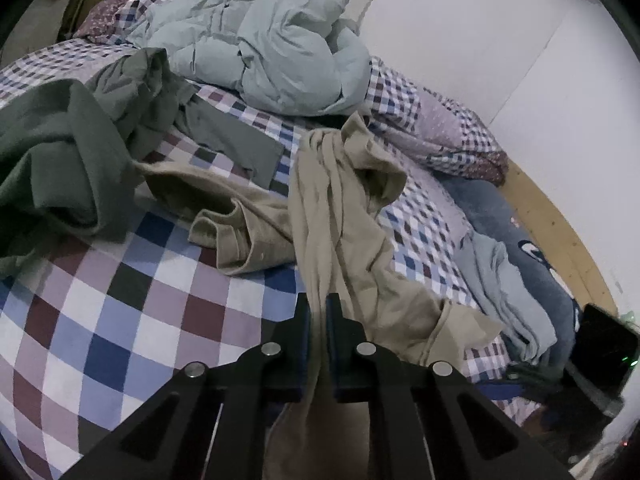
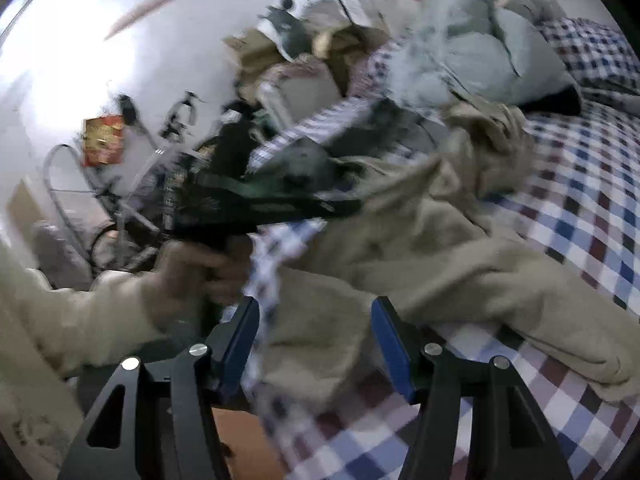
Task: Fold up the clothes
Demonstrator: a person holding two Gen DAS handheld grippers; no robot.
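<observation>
Beige garment [image 1: 344, 216] on checked bed [image 1: 120, 320]: left gripper [image 1: 319, 312] clamped on it; right gripper [image 2: 316, 320] apart over it.

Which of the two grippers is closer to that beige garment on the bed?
Left. The left gripper is clamped on a fold of the beige garment. The right gripper is open just above it, the cloth lying between its jaws unpinched.

Beige garment [image 1: 344, 216] crumpled, unfolded, sprawled across checkered bed [image 1: 120, 320]; dark green clothes [image 1: 56, 168] heaped just beside it.
</observation>
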